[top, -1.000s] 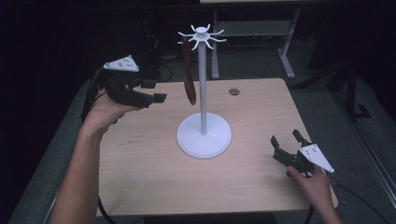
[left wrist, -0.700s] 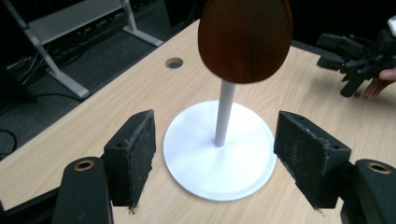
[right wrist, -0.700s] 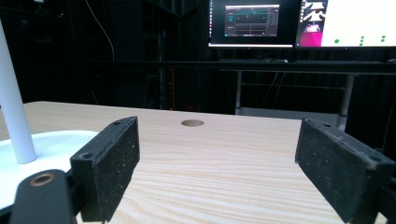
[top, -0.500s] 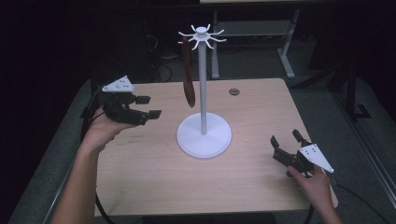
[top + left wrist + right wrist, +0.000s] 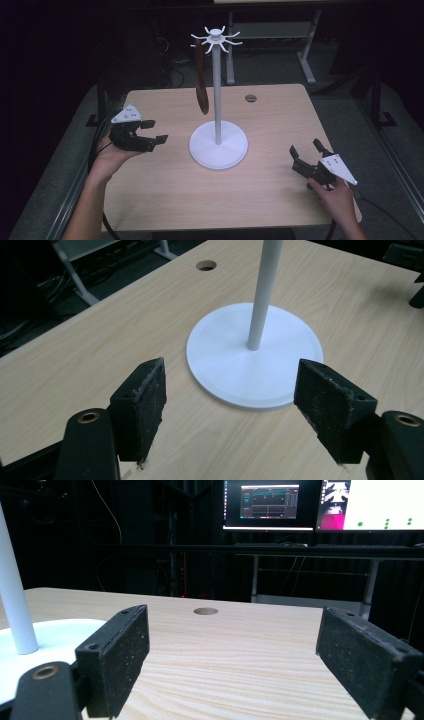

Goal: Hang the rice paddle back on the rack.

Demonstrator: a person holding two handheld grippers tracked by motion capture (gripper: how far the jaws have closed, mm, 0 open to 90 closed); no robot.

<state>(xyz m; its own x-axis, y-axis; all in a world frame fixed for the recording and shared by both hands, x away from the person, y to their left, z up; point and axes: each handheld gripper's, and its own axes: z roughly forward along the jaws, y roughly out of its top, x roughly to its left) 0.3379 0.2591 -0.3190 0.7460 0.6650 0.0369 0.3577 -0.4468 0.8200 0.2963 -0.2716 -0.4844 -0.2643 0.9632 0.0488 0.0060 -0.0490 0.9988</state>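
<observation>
Since the earlier frames the left gripper [image 5: 151, 136] has come down and drawn back toward the person's side, from level with the hanging strap to just above the desk [image 5: 165, 200]; the right gripper [image 5: 305, 152] is keeping its place. The desk, of pale wood with a round cable hole [image 5: 250, 98] near its far edge, is carrying a white stand [image 5: 217, 95]. The stand's round base [image 5: 220, 375] is sitting near the middle of the desk, and its thin pole is rising to a crown of small curved hooks [image 5: 215, 38]. A brown strap [image 5: 200, 75] is hanging from a hook on the left of the crown, its lower end dangling free above the desk, just left of the pole. The left gripper is hovering at the left of the desk, pointing toward the stand's base and near it but not touching it; its fingers [image 5: 145, 405] are standing wide apart with nothing between them. The right gripper is resting low at the near right corner of the desk, well apart from the stand, and its fingers [image 5: 117, 655] are likewise spread wide, gripping nothing. In the right gripper view, lit monitors [image 5: 320, 505] are glowing beyond the desk.
</observation>
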